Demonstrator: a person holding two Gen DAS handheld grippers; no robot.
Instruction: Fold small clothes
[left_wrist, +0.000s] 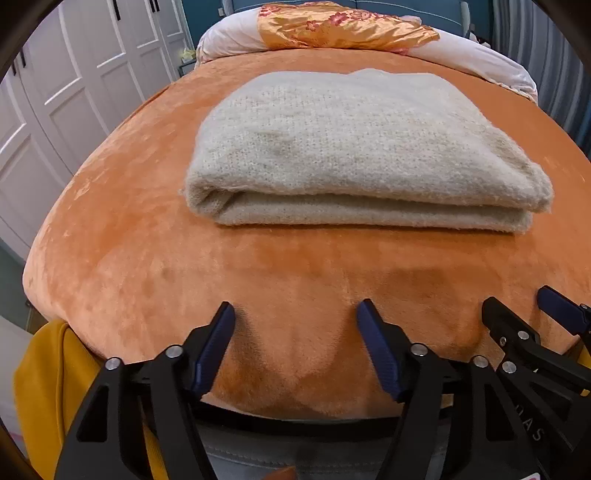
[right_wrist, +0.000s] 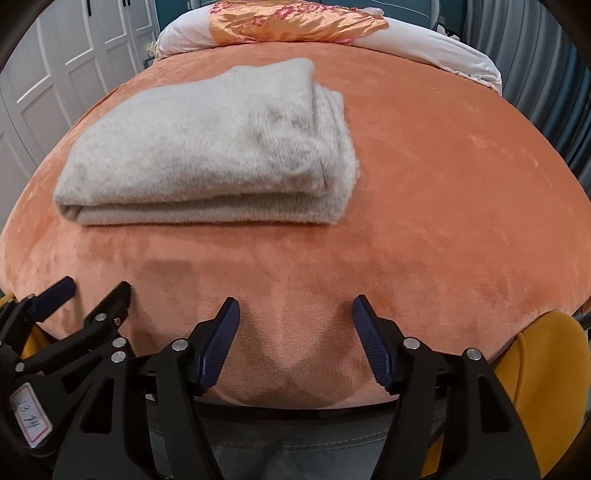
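A cream knitted garment lies folded into a thick rectangle on the orange bed cover; it also shows in the right wrist view. My left gripper is open and empty, low over the cover near the bed's front edge, well short of the garment. My right gripper is open and empty, beside the left one, also short of the garment. The right gripper shows in the left wrist view, and the left gripper in the right wrist view.
A white pillow with an orange floral cloth lies at the head of the bed. White wardrobe doors stand on the left, grey curtains on the right. Yellow fabric hangs at the bed's front corners.
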